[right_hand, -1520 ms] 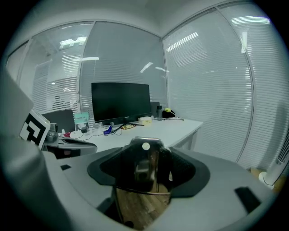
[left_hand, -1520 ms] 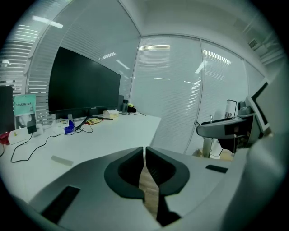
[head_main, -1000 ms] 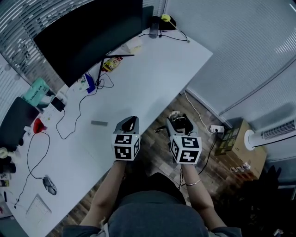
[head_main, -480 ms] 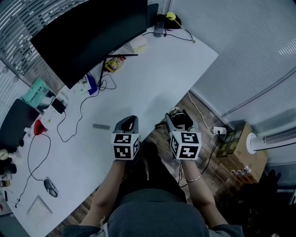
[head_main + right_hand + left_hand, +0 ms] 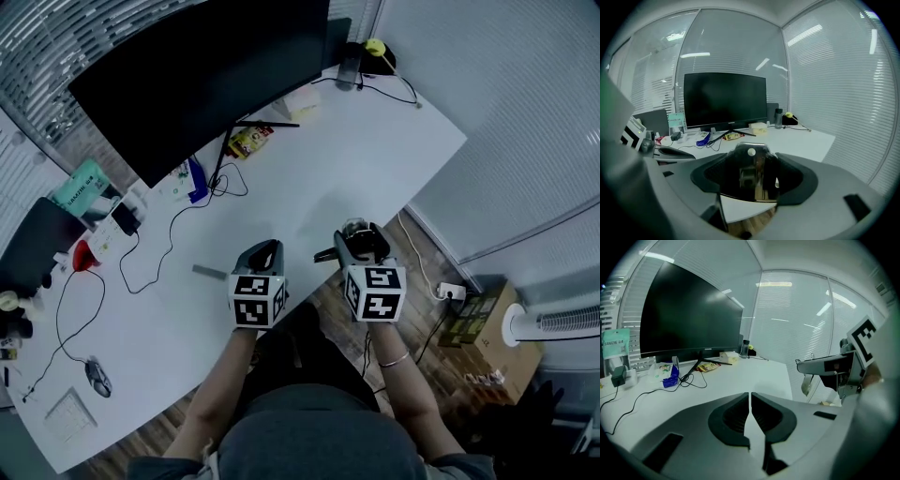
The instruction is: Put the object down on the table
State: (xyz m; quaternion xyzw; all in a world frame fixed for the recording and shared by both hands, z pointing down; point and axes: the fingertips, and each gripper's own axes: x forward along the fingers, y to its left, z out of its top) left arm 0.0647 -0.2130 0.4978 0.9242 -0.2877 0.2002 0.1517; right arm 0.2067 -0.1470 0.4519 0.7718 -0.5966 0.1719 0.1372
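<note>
While looking down from the head view, seeing the left gripper (image 5: 266, 247) and the right gripper (image 5: 358, 234) hovering side by side at the near edge of the white table (image 5: 375, 159). Holding a clear, glossy object (image 5: 354, 228) in the right one, just at that edge and not resting on the table. Lying farther back on the table: a dark monitor (image 5: 197, 75), a green packet (image 5: 80, 185) and a mouse (image 5: 97, 375).

Looking along the left gripper view, finding its fingers (image 5: 731, 420) pressed almost together, gripping nothing, pointing over the table toward the monitor.

Looking along the right gripper view, finding the fingers (image 5: 797, 178) clamping the object from both sides, a small white dot sitting on its top. Hanging in the air, with the table's edge and the wooden floor (image 5: 745, 226) showing just beneath it.
</note>
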